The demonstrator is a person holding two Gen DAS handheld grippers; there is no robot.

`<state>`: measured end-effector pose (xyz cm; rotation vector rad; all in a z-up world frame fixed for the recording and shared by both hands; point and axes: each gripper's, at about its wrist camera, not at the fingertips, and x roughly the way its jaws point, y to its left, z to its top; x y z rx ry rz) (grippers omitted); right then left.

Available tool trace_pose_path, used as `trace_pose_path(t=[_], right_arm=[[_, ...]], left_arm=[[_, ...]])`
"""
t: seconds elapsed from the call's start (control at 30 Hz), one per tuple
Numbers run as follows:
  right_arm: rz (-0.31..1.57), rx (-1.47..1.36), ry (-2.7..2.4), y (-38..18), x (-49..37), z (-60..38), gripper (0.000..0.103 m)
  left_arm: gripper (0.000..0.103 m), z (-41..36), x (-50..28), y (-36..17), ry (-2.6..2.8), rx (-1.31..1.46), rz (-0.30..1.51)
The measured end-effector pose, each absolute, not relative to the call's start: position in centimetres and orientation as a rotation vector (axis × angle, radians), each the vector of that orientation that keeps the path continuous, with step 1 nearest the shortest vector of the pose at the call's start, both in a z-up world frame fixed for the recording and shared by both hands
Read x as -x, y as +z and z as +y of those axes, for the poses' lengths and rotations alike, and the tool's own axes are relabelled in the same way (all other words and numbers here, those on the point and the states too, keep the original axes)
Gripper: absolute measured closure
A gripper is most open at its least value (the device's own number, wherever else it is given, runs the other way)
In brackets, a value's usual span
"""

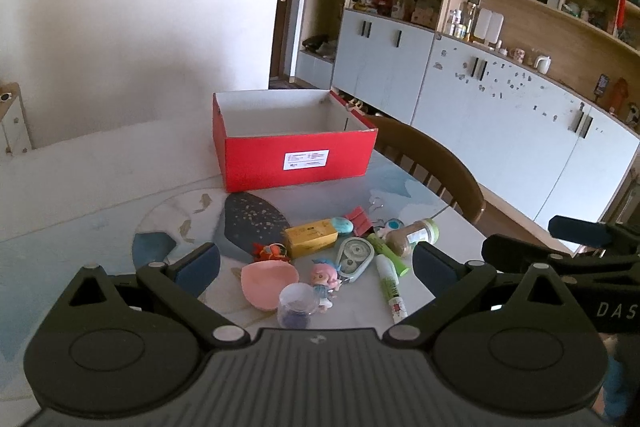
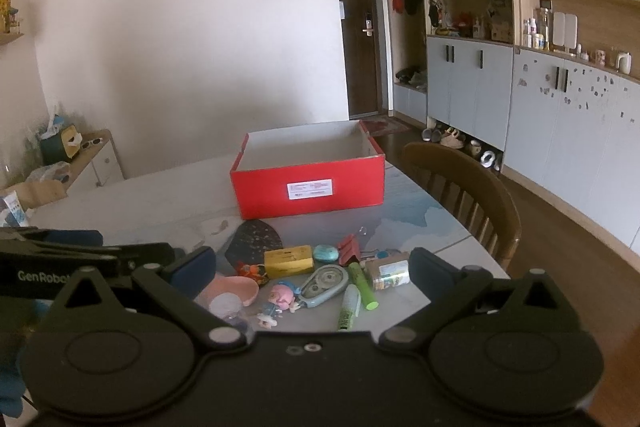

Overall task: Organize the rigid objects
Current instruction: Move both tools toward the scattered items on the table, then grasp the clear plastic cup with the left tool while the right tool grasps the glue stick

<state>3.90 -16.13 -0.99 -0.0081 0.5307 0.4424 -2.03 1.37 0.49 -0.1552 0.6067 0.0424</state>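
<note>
An open red box (image 1: pixel 294 163) (image 2: pixel 308 193) stands on the table, with nothing visible inside. In front of it lies a cluster of small items: a yellow box (image 1: pixel 311 237) (image 2: pixel 289 261), a pink shell-shaped dish (image 1: pixel 269 283) (image 2: pixel 236 289), a pink-haired doll (image 1: pixel 325 281) (image 2: pixel 280 301), a correction tape (image 1: pixel 354 257) (image 2: pixel 325 285), a green marker (image 1: pixel 387 254) (image 2: pixel 363 285), a white-green glue pen (image 1: pixel 391 289) (image 2: pixel 349 311), a brown jar (image 1: pixel 414 237) (image 2: pixel 388 271), a red binder clip (image 1: pixel 359 219) (image 2: pixel 349 251). My left gripper (image 1: pixel 316 267) and right gripper (image 2: pixel 310 269) both hover open above the cluster, holding nothing.
A wooden chair (image 1: pixel 432 167) (image 2: pixel 472 191) stands at the table's right side. Grey cabinets and shelves (image 1: pixel 500 99) line the right wall. A dark patterned mat (image 1: pixel 248 223) lies between box and clutter. The table's left half (image 1: pixel 80 187) is bare. A low side shelf (image 2: pixel 80 155) stands by the left wall.
</note>
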Motion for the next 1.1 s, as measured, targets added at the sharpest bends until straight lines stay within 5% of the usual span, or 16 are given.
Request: trace_pose_path(t=[0.6, 1.1], right_arm=[[0.614, 0.079, 0.519, -4.2, -9.0, -15.0, 0.005], [0.827, 0.203, 0.618, -12.3, -15.6, -14.2, 0.02]], left_arm=[[0.0, 3.3, -1.9, -1.7, 0.09, 0.108, 0.586], [0.001, 2.9, -6.4, -11.0, 0.028, 0.113, 0.811]])
